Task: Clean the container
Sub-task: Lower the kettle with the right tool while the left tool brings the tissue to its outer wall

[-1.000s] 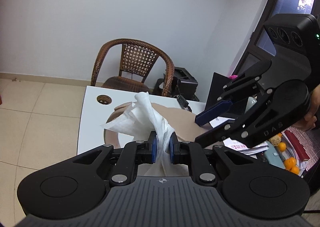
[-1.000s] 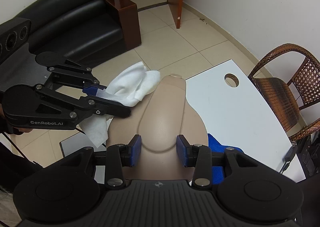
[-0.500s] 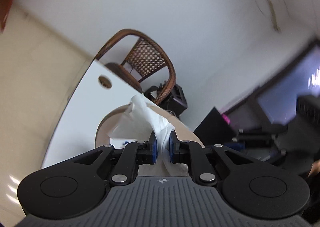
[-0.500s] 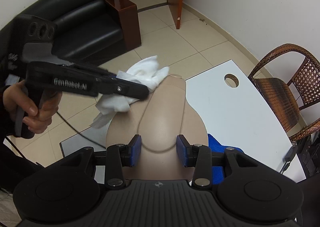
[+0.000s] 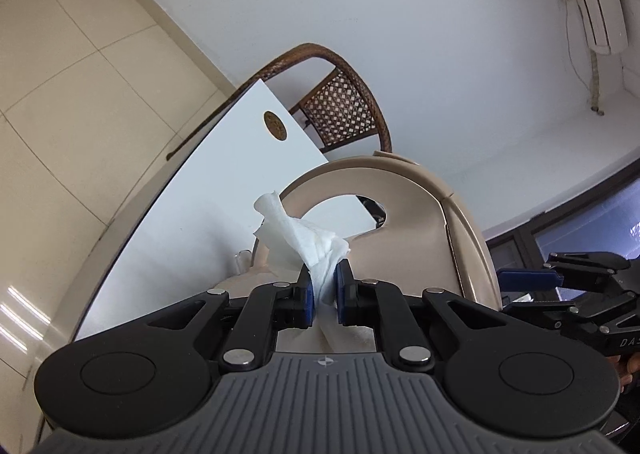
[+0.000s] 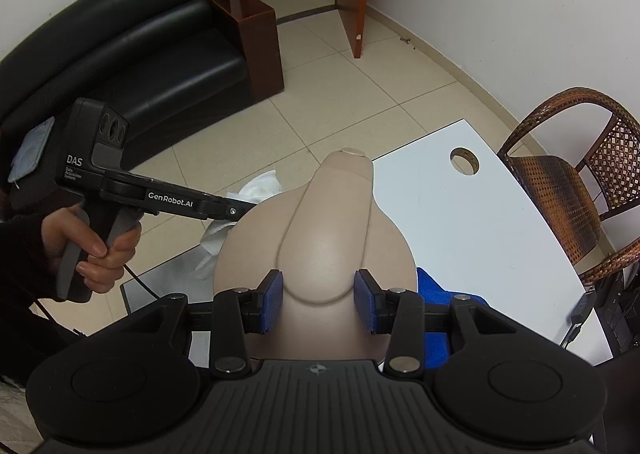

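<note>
The beige container is clamped at its raised handle by the right gripper, apparently so it is steadied on the white table for wiping. A crumpled white tissue is pinched tightly between the 2 pads of the left gripper, brought against the container's side. A wicker chair is seen beyond.
</note>
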